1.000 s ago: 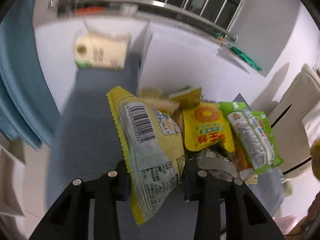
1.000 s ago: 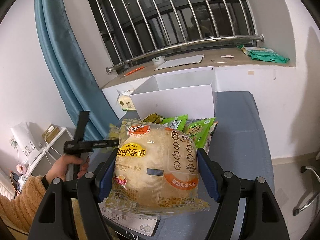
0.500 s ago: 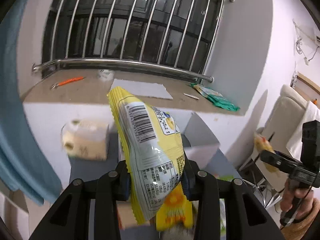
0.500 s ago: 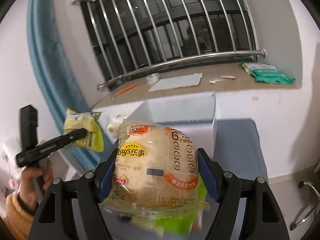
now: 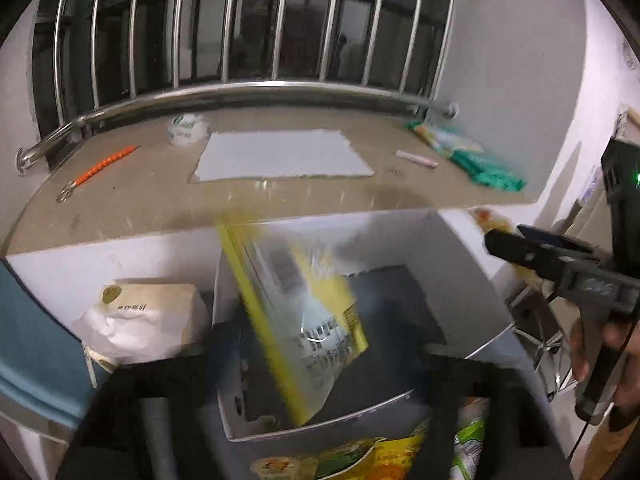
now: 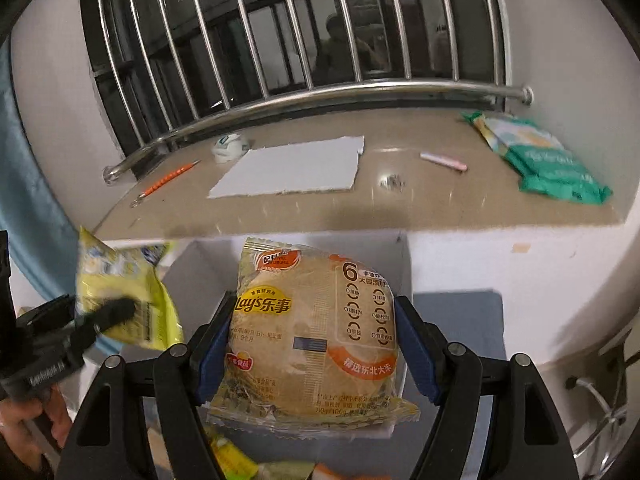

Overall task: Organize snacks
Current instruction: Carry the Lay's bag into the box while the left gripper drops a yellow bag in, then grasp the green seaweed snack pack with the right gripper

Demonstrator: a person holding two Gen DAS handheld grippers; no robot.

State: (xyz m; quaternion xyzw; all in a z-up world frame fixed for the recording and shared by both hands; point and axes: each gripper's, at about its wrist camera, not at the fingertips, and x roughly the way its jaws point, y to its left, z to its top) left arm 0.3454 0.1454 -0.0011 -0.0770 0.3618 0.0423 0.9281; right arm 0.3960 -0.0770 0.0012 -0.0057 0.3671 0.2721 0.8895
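Note:
In the left wrist view a yellow snack bag (image 5: 296, 320) is blurred over the open white box (image 5: 460, 264). My left gripper (image 5: 316, 392) is blurred and its jaws look spread wide; whether they still touch the bag I cannot tell. In the right wrist view the same yellow bag (image 6: 124, 300) sits at the left gripper's tip (image 6: 116, 312). My right gripper (image 6: 316, 344) is shut on a Lay's rice-cracker pack (image 6: 316, 336), held above the white box (image 6: 200, 272).
A stone window sill (image 5: 120, 200) with a white sheet (image 5: 280, 156), an orange pen (image 5: 104, 164) and green packs (image 5: 476, 160) runs behind the box. A tissue pack (image 5: 148, 320) lies left of the box. More snack bags (image 5: 360, 460) lie in front of it.
Both grippers moved forward over the white box. The left gripper's jaws look spread wider and the yellow bag has dropped lower, into the box opening. The right gripper still holds the Lay's pack.

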